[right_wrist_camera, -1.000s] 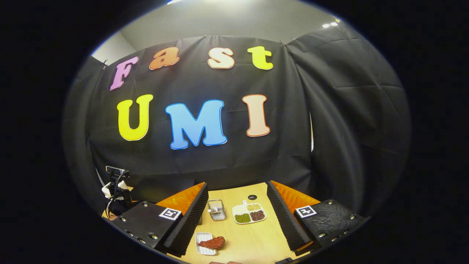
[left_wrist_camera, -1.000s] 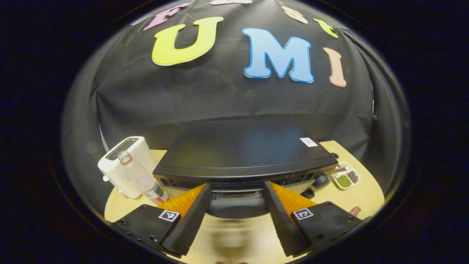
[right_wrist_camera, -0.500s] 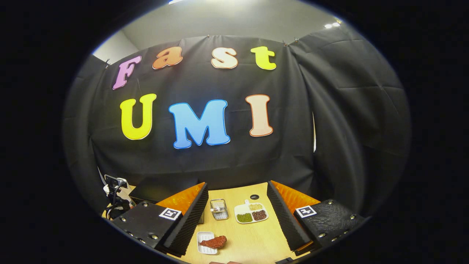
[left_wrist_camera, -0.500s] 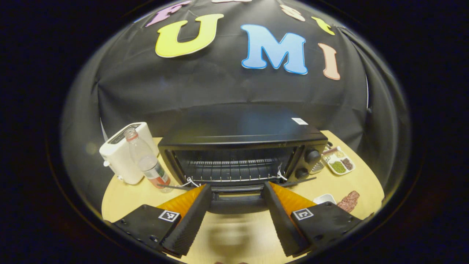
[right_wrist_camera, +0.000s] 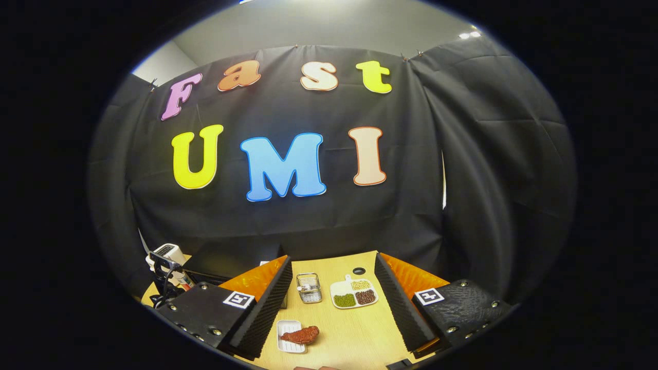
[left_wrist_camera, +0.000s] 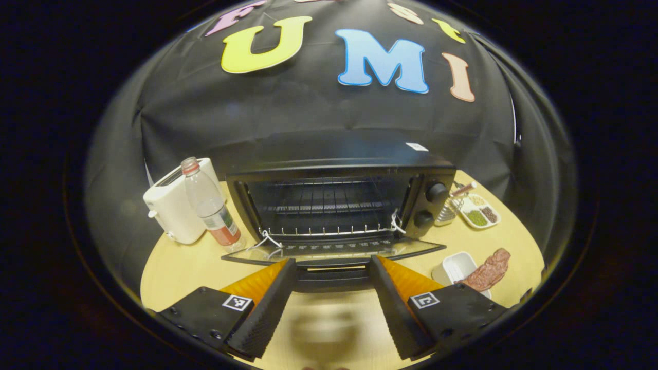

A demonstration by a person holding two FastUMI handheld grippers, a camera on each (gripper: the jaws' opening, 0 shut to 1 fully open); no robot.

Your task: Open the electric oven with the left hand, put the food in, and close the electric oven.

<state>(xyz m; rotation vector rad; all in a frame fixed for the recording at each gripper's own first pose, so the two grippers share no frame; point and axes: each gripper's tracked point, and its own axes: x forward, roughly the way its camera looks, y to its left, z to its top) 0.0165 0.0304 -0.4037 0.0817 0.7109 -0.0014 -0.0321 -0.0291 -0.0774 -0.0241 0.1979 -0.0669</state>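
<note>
Up close, left claw (left_wrist_camera: 332,280) spread around open oven (left_wrist_camera: 339,205) door handle (left_wrist_camera: 333,273), right claw (right_wrist_camera: 333,303) gaping empty above meat (right_wrist_camera: 300,335).

- Oven (left_wrist_camera: 339,169): matt black metal casing, glossy glass door (left_wrist_camera: 334,251), shiny wire rack (left_wrist_camera: 329,232).
- Table (left_wrist_camera: 180,272): smooth pale wood.
- Toaster (left_wrist_camera: 172,205): glossy white plastic.
- Bottle (left_wrist_camera: 211,208): clear plastic.
</note>
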